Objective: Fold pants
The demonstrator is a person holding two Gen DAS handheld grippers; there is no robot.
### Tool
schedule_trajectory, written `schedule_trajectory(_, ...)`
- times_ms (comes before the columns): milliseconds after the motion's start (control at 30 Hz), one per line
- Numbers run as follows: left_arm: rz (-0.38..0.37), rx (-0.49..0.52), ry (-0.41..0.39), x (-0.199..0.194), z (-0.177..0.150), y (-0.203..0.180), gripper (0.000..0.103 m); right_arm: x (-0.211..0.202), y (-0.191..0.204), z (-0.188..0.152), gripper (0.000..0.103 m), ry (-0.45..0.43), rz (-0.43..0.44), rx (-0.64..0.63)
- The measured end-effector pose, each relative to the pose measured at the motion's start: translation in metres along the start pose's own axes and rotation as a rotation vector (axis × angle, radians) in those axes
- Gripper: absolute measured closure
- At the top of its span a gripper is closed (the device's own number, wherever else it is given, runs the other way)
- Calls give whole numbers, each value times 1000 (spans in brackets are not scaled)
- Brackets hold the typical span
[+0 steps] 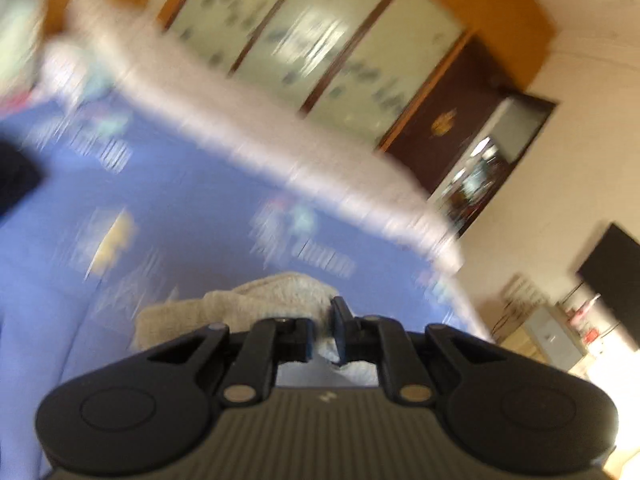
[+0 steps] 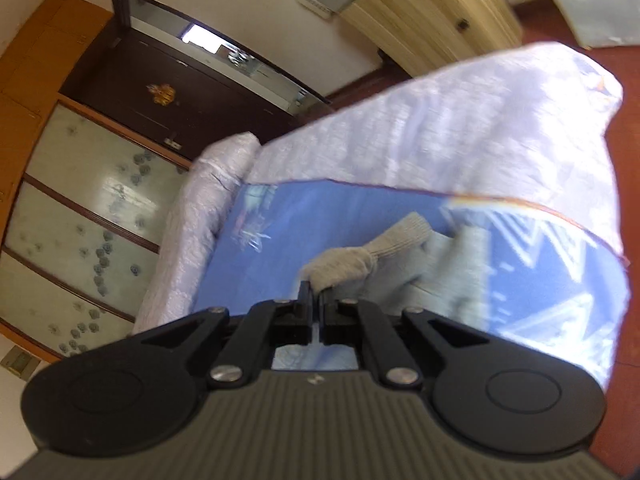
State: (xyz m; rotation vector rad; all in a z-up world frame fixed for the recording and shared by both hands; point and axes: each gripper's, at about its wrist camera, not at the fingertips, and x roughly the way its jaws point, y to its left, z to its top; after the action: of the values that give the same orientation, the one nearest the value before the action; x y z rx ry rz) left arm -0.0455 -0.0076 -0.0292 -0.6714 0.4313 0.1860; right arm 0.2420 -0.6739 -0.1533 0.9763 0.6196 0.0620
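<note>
The pants (image 1: pixel 256 300) are beige knit fabric, bunched up over a blue patterned bed sheet (image 1: pixel 200 208). In the left wrist view my left gripper (image 1: pixel 325 332) is shut on a fold of this fabric, which bulges out above and to the left of the fingertips. In the right wrist view my right gripper (image 2: pixel 316 300) is shut on another end of the pants (image 2: pixel 344 268); a ribbed cuff (image 2: pixel 400 236) sticks out beyond the fingertips, and the paler part trails off to the right over the sheet (image 2: pixel 320 216). Both views are blurred.
A pale lilac quilt (image 2: pixel 460 128) lies rolled along the far side of the bed. Behind it stand a wardrobe with frosted glass doors (image 1: pixel 320 52) and a dark door (image 2: pixel 180 92). A light wooden cabinet (image 2: pixel 432 20) stands on the red floor (image 2: pixel 624 160).
</note>
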Motion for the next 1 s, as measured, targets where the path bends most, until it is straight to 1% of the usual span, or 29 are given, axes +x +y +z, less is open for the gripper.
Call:
schedule_trajectory(33, 39, -35, 60, 4, -19, 13, 93, -1, -9, -6, 98, 13, -24, 4)
schedule_trajectory(67, 96, -98, 142, 10, -43, 31, 93, 0, -19, -10, 98, 29, -56, 10)
schedule_trajectory(100, 140, -161, 208, 16, -60, 48, 93, 1, -29, -14, 98, 48, -85, 21)
schedule_trajectory(133, 165, -217, 259, 21, -75, 62, 93, 2, -37, -19, 98, 63, -107, 33)
schedule_trajectory(167, 183, -267, 296, 24, -89, 73, 93, 3, -44, -22, 98, 76, -126, 43)
schedule_trajectory(200, 198, -308, 314, 24, -99, 81, 93, 4, -47, -25, 98, 82, -143, 45)
schedule_trajectory(267, 192, -357, 308, 24, -106, 85, 93, 2, -49, -27, 98, 86, -153, 46)
schedule_trajectory(300, 192, -357, 301, 23, -106, 82, 93, 2, -48, -27, 98, 84, -147, 45)
schedule_trajectory(367, 203, -316, 303, 24, -103, 71, 93, -2, -41, -25, 98, 73, -141, 27)
schedule_trajectory(400, 221, -287, 315, 27, -102, 69, 90, -4, -39, -23, 98, 67, -142, 15)
schedule_trajectory(433, 241, -263, 329, 33, -100, 66, 89, -4, -38, -21, 98, 63, -151, 5)
schedule_trajectory(467, 247, -249, 342, 34, -100, 65, 85, -3, -37, -21, 98, 61, -166, -1)
schedule_trajectory(533, 225, -237, 365, 25, -97, 65, 82, 0, -42, -20, 98, 68, -204, -3)
schedule_trajectory(567, 204, -229, 364, 19, -95, 65, 81, 1, -46, -21, 98, 75, -223, -4)
schedule_trajectory(600, 175, -212, 344, 7, -87, 66, 77, -2, -52, -24, 95, 81, -232, -10)
schedule_trajectory(633, 156, -190, 310, -5, -79, 66, 74, -2, -54, -25, 86, 79, -236, -24)
schedule_trajectory(667, 153, -164, 265, -18, -70, 63, 64, -5, -53, -26, 84, 72, -252, -44)
schedule_trajectory(700, 163, -144, 215, -29, -60, 62, 55, -7, -54, -26, 79, 69, -257, -64)
schedule_trajectory(733, 181, -131, 166, -37, -50, 62, 51, -11, -54, -25, 72, 70, -249, -74)
schedule_trajectory(800, 232, -125, 96, -45, -32, 69, 47, -21, -57, -20, 70, 30, -233, -69)
schedule_trajectory(867, 302, -135, 71, -33, -14, 78, 45, -29, -58, -13, 70, -20, -220, -58)
schedule_trajectory(933, 341, -114, 70, -7, -4, 85, 35, -28, -59, -3, 69, -39, -210, -30)
schedule_trajectory(967, 356, -106, 84, 11, -1, 89, 24, -25, -59, 1, 69, -39, -207, -21)
schedule_trajectory(1000, 360, -106, 101, 25, 0, 93, 20, -20, -56, 5, 69, -42, -208, -26)
